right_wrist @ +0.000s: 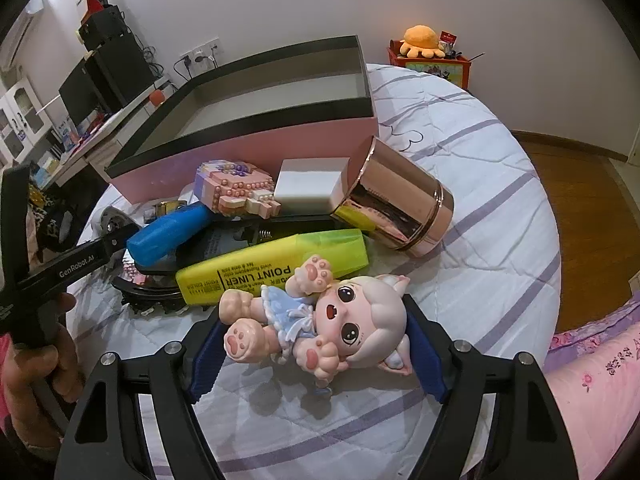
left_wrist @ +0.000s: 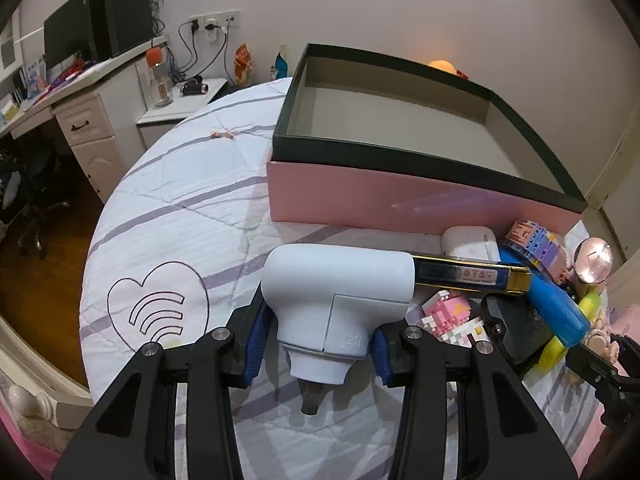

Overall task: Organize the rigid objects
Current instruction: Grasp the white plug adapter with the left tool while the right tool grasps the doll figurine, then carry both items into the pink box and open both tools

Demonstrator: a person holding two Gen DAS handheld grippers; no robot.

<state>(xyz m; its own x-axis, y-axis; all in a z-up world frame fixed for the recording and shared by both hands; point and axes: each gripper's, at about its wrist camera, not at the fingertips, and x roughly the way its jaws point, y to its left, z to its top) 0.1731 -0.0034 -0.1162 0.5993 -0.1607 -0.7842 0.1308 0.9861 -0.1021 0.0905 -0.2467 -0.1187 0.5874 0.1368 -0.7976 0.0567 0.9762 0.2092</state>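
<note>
My left gripper (left_wrist: 318, 344) is shut on a white plastic device (left_wrist: 336, 300), held just above the quilt in front of the open pink box (left_wrist: 400, 196). My right gripper (right_wrist: 316, 356) straddles a cat-eared doll (right_wrist: 320, 320) lying on the quilt; its blue pads (right_wrist: 206, 364) sit at the doll's feet and head, and whether they press on it cannot be told. The pile behind holds a yellow highlighter (right_wrist: 276, 268), a blue marker (right_wrist: 168, 236), a brick figure (right_wrist: 236, 188), a white box (right_wrist: 308, 186) and a rose-gold cylinder (right_wrist: 396, 204).
The pink box (right_wrist: 248, 148) with a dark rim stands empty at the back of the round bed. A blue-gold box (left_wrist: 468, 276) and pink brick toy (left_wrist: 448, 312) lie right of the white device. A desk (left_wrist: 80, 92) stands left; wooden floor lies beyond the bed edge.
</note>
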